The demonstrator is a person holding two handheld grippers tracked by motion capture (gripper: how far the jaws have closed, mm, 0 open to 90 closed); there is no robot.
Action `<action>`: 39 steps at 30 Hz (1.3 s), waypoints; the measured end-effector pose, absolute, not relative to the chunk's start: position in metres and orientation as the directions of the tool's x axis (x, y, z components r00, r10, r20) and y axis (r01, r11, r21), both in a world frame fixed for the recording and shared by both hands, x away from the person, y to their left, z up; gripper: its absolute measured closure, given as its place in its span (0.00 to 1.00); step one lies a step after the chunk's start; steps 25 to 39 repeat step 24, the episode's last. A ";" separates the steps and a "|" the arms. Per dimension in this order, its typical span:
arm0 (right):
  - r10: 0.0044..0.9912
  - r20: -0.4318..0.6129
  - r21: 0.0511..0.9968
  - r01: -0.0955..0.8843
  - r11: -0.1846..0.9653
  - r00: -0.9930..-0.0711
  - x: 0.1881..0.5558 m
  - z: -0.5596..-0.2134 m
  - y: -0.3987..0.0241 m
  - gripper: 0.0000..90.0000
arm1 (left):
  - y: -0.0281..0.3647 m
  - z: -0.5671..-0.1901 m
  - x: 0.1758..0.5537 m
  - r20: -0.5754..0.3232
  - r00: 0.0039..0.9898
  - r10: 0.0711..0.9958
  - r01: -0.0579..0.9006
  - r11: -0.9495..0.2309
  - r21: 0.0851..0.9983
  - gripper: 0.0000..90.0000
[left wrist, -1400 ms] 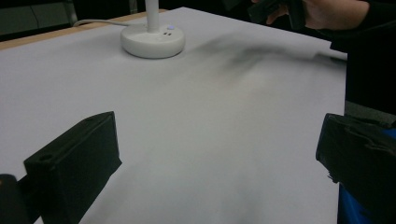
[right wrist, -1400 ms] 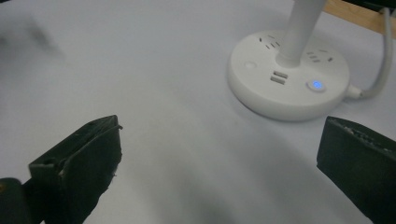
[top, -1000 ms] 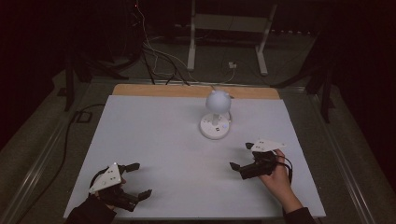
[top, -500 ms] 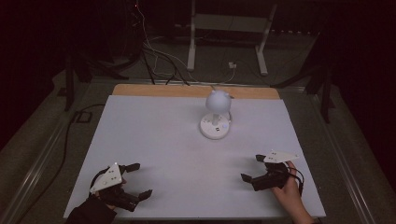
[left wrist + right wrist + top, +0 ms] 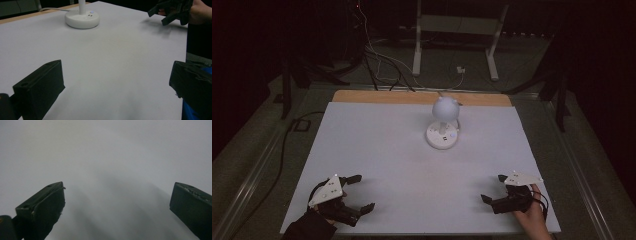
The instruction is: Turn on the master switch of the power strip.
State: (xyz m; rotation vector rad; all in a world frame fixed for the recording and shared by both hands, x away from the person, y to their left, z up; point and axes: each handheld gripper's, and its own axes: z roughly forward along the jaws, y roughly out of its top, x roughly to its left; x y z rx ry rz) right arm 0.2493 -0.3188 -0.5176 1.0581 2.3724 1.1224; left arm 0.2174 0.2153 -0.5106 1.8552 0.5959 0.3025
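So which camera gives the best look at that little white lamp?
The high view: the whole lamp shows, round head and base. The left gripper view catches just its base and stem. The right gripper view faces bare white table.

Overhead view and low left gripper view, both on the lamp (image 5: pixel 442 125).

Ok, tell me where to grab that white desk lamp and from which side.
Probably the thin upright stem of the lamp, between the round head and the wide disc base. Both of those look too broad for the jaws. Come in level from the near side with the right gripper, jaws either side of the stem.
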 end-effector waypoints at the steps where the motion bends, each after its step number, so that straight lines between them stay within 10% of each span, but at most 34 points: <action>1: 0.740 0.025 0.764 0.490 0.419 -0.672 0.248 -0.519 -0.321 0.00 | 0.215 -0.511 0.217 -0.077 0.840 0.537 0.254 -0.263 0.931 0.00; 39: 0.763 0.067 0.752 0.534 0.385 -0.643 0.251 -0.527 -0.336 0.00 | 0.215 -0.511 0.218 -0.072 0.843 0.533 0.254 -0.276 0.927 0.00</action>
